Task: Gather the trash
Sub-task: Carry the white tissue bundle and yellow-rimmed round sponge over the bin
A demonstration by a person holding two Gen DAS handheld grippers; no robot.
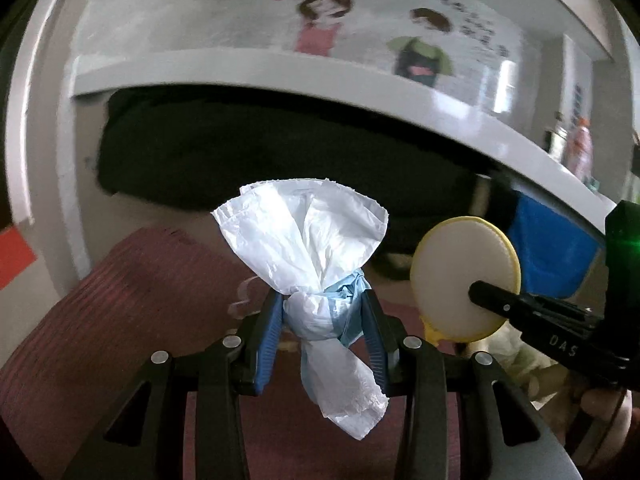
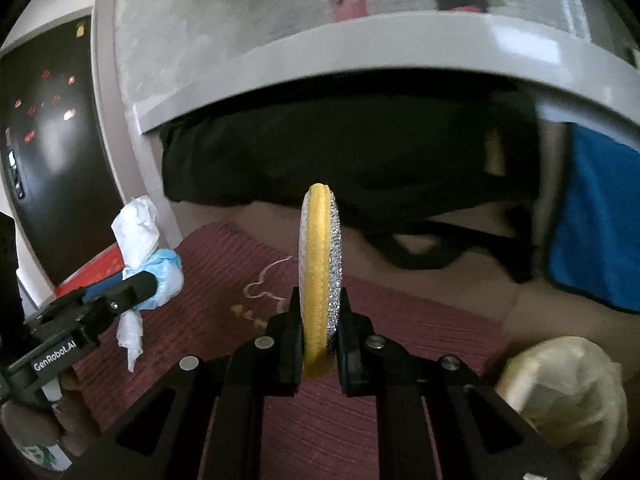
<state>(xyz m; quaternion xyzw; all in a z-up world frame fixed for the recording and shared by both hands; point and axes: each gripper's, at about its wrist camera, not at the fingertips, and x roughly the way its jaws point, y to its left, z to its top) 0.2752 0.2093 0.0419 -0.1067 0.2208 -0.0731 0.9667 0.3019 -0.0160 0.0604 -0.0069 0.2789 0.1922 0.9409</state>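
Between blue-padded jaws, crinkled white tissue wad point(image 1: 320, 264); round yellow-rimmed scrubber point(image 2: 320, 276) pinched.

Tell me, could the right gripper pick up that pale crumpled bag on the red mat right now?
Probably not yet. The right gripper is shut on a round yellow-rimmed pad, so its jaws are occupied. The pale bag lies close beside it on the red mat, with nothing between them.

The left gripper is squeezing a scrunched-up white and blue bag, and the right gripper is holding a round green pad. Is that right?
Not quite: the round pad is yellow, not green, as the right wrist view shows. The right gripper does hold it, and the left gripper does squeeze the scrunched white and blue bag.
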